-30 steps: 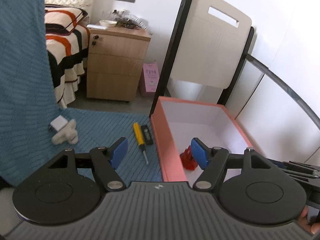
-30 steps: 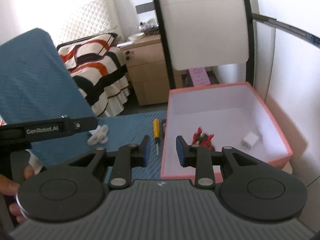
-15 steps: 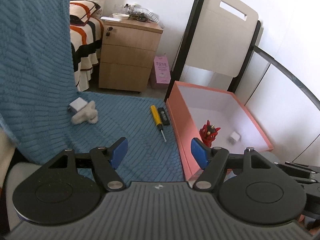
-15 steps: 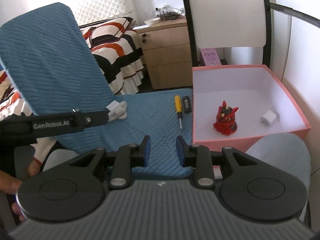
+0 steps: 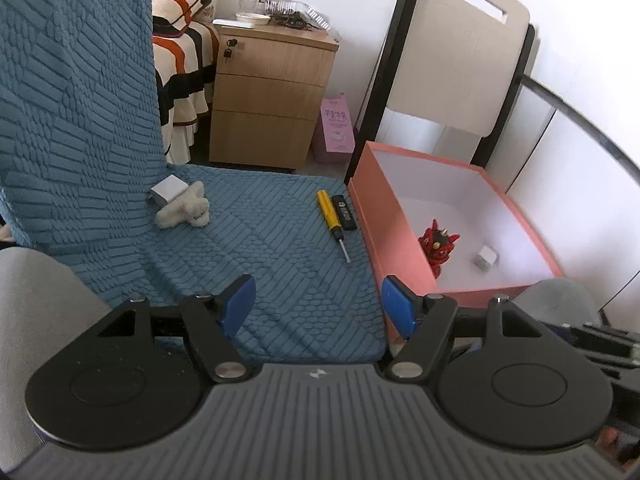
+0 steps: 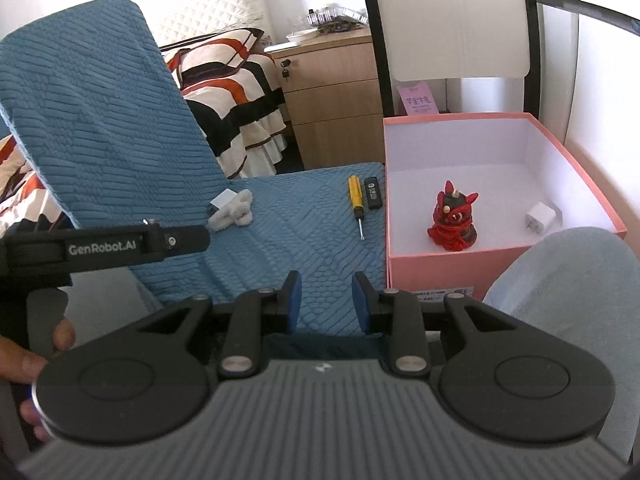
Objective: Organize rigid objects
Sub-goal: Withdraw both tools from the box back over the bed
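Note:
A pink box (image 5: 362,216) (image 6: 434,266) stands at the right edge of a blue textured cushion. Inside it are a red figurine (image 5: 438,246) (image 6: 454,222) and a white charger cube (image 5: 486,258) (image 6: 542,218). On the cushion beside the box lie a yellow screwdriver (image 5: 330,216) (image 6: 356,200) and a black stick-shaped device (image 5: 345,212) (image 6: 373,193). Farther left lie a white plush toy (image 5: 184,210) (image 6: 232,216) and a white charger block (image 5: 168,192) (image 6: 222,202). My left gripper (image 5: 318,306) is open and empty above the cushion's front. My right gripper (image 6: 325,300) is open with a narrower gap, also empty.
The blue cushion's upright back (image 5: 72,100) (image 6: 100,120) rises at the left. A wooden bedside cabinet (image 5: 268,96) (image 6: 332,92), a striped bed (image 6: 228,92) and a folded table (image 5: 460,48) stand behind. A grey armrest (image 6: 568,272) is at the front right.
Both grippers have pulled back and up from the box, so more of the cushion and the box interior shows. The right gripper's jaws have opened a little wider. The objects have not moved.

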`<state>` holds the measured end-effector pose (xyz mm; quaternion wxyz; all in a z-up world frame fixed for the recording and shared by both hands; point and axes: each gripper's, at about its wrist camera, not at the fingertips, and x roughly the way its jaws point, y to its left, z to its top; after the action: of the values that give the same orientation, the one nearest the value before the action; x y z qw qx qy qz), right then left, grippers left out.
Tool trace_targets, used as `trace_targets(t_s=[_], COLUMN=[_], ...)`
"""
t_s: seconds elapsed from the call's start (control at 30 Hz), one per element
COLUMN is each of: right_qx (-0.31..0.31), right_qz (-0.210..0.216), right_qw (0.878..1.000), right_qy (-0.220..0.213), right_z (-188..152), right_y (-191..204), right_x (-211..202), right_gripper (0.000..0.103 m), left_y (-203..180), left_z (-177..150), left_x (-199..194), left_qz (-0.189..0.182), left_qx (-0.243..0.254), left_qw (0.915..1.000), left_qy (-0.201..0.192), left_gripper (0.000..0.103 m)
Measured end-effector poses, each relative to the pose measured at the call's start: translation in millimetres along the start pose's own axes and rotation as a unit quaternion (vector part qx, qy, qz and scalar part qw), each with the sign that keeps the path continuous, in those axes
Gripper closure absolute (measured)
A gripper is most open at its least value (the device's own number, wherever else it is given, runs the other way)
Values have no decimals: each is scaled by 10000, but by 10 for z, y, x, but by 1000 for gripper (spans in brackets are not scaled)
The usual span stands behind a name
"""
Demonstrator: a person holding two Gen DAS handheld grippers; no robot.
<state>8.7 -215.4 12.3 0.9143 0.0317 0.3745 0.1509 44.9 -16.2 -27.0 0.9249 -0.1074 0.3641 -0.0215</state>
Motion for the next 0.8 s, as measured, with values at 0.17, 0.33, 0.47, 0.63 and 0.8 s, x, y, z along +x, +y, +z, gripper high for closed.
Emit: trace_targets(t_s=[0.17,0.33,0.47,0.63,0.8], right_qx=[-85,-310,-468,-837,-1028], right_qz=[20,24,12,-64,-126], right_qw=[9999,9994,9988,9964,9946], right_qy=[85,174,165,132,26], right_z=[-13,-5,77,141,225], right_y=[28,57,73,152,208], right_x=[149,381,646,1036,1338], right_gripper=[71,71,71,71,72], left_y=[123,300,464,729,892], left_z=[26,92,148,172,222], left_x=[203,532,845,1351,1710], left_qz=[54,82,82,140,367], left_qx=[-63,-58,28,-78,46], left_qw=[10000,9999,9999,9998,9991], left_qy=[-26,-13,-140,-92,-185], left_gripper=[28,28,27,27,26])
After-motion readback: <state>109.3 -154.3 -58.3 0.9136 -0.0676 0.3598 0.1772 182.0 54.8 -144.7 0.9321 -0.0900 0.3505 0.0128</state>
